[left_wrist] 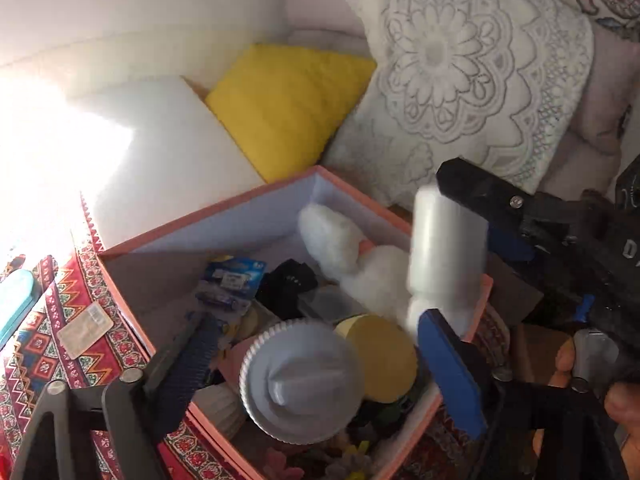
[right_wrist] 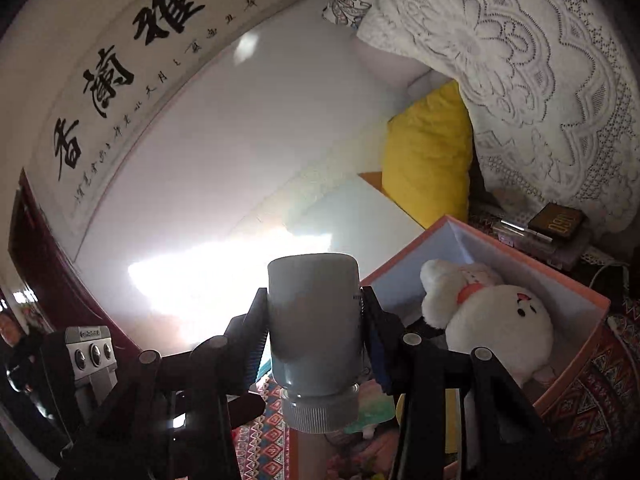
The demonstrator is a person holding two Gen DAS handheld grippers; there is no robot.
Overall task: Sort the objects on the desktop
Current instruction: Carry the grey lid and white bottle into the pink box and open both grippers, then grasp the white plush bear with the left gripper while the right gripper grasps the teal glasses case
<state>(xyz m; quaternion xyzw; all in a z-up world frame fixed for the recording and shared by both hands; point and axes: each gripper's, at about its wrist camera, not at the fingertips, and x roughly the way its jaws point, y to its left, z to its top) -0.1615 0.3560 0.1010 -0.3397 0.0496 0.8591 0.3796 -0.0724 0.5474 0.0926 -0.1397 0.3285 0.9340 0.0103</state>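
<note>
You're holding the white bottle (right_wrist: 314, 332) upside down, cap (right_wrist: 320, 410) toward the camera, with the right gripper (right_wrist: 314, 344) pinching its body from both sides; the jaws are closing only as far as the bottle allows. In the left view it's hanging above the near rim of the pink box (left_wrist: 208, 216), so I judge you're mid-drop. The box is already holding plenty: the plush toy (left_wrist: 352, 256), a yellow round lid (left_wrist: 380, 356), a blue packet (left_wrist: 232, 276); most of the sorting looks done. A flat clear packet (left_wrist: 85, 330) and a teal item (left_wrist: 16, 304) are still lying on the patterned surface (left_wrist: 44, 360). The left gripper (left_wrist: 316, 376) is hovering with jaws spread wide, gripping nothing that I can see; the grey ribbed cap (left_wrist: 300, 380) between them is blurring, and I can't tell what it's resting on.
</note>
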